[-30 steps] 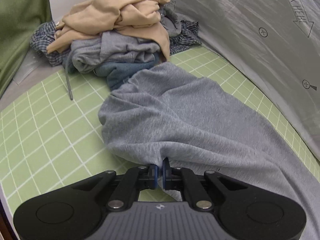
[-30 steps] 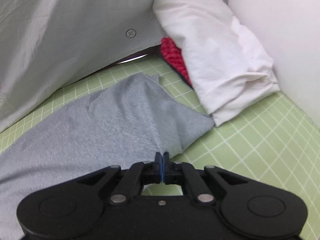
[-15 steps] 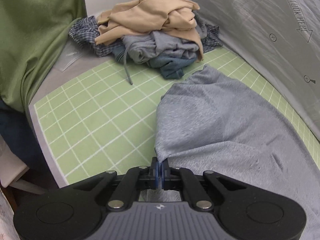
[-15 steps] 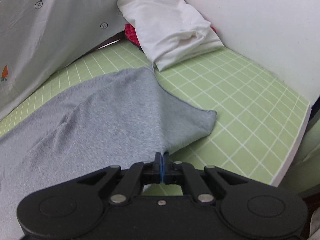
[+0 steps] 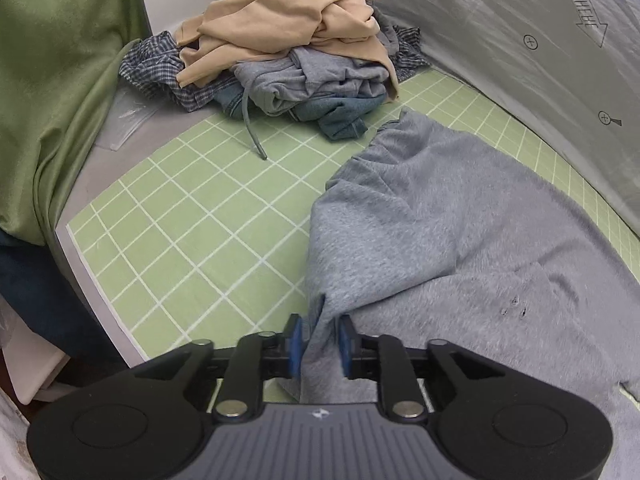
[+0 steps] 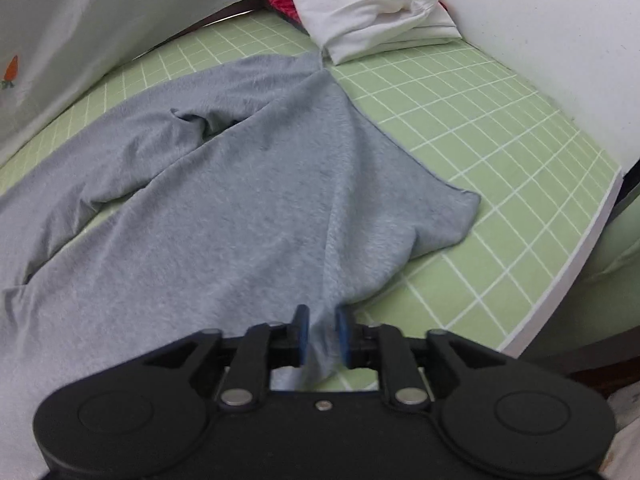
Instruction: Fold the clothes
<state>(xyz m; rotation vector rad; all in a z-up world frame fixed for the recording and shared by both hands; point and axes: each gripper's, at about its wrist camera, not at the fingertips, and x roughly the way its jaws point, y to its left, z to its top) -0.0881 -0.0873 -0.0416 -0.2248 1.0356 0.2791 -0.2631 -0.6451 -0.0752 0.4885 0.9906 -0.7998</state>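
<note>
left gripper (image 5: 319, 340) and right gripper (image 6: 321, 334) – jaws just opened, pads apart – grey sweatpants (image 5: 440, 240) fabric loose between them on green grid mat (image 5: 180, 220).

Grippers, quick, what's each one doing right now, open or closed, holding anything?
Left gripper: open, just released; grey garment fabric loose between the jaws.
Right gripper: open, just released; the same garment's edge lies between the jaws.

- Grey knit garment (image 5: 460, 240): spread flat-ish on green grid mat, fills centre & lower right of left view, centre-left of right view (image 6: 240, 208); wrinkled, some folds, near edge bunched at bottom centre.
- Unfolded clothes pile (image 5: 296, 52): tan, grey, denim, plaid; top centre, left view.
- Folded white item (image 6: 368, 4): top centre-right, right view.
</note>
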